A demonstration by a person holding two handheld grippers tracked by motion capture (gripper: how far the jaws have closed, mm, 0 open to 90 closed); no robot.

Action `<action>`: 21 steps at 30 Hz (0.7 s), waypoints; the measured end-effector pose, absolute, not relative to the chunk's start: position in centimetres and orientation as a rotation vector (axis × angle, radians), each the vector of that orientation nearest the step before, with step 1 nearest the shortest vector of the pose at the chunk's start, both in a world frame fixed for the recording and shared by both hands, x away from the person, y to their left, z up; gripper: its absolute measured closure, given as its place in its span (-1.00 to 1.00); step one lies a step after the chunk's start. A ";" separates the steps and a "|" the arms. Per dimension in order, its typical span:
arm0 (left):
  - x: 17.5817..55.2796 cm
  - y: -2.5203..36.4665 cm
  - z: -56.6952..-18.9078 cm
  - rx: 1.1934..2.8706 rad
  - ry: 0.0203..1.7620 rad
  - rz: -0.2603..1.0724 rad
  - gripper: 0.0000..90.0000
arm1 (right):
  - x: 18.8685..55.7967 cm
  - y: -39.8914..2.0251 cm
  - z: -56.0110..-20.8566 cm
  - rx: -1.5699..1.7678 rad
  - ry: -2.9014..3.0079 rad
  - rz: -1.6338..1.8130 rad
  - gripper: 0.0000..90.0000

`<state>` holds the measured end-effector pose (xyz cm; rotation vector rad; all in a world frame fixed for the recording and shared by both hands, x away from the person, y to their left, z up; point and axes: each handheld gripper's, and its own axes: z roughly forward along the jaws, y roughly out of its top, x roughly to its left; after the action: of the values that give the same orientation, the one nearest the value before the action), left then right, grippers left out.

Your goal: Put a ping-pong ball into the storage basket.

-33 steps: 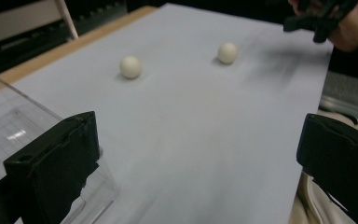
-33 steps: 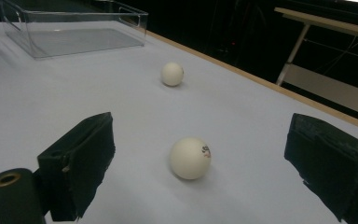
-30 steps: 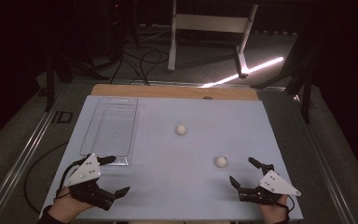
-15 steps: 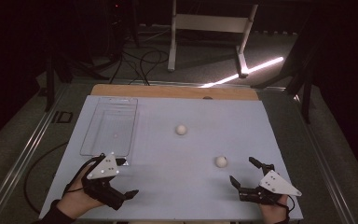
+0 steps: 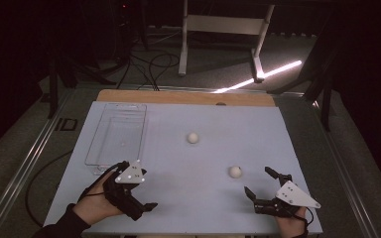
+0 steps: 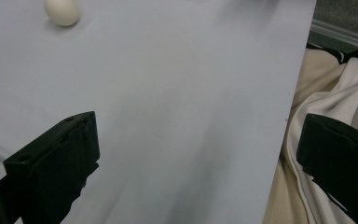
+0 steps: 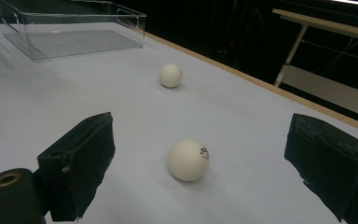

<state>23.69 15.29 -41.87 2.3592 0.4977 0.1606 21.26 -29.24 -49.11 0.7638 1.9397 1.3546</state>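
Two white balls lie on the pale blue table. The near ball sits just ahead of my right gripper, which rests open at the front right. In the right gripper view the near ball lies between the wide-spread jaws of my right gripper, not touched. The far ball rests mid-table. My left gripper is at the front left, pointing right along the table. In its own view my left gripper is open and holds nothing, with a ball far ahead.
A clear plastic tray stands at the back left with nothing in it. The table's front edge runs close beside the left gripper, with white clothing beyond it. A white stand and cables lie behind the table.
My left gripper has moved right and a little away from the front edge, turning its jaws toward the right. The right gripper and both balls have stayed put.
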 end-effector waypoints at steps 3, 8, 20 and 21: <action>24.1 14.7 -41.9 2.384 0.478 0.150 -0.99 | 21.3 -29.2 -49.1 0.764 1.941 1.356 -0.82; 24.7 13.5 -41.7 2.421 0.445 0.136 -0.99 | 21.3 -29.2 -49.1 0.769 1.946 1.357 -0.82; 25.6 10.9 -41.3 2.485 0.384 0.084 -0.99 | 21.3 -29.3 -49.1 0.766 1.941 1.356 -0.82; 25.6 10.6 -41.4 2.480 0.388 0.089 -0.99 | 21.2 -29.3 -49.1 0.768 1.941 1.356 -0.82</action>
<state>25.64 10.61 -41.39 2.4800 0.3878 0.0886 21.24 -29.27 -49.13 0.7682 1.9409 1.3556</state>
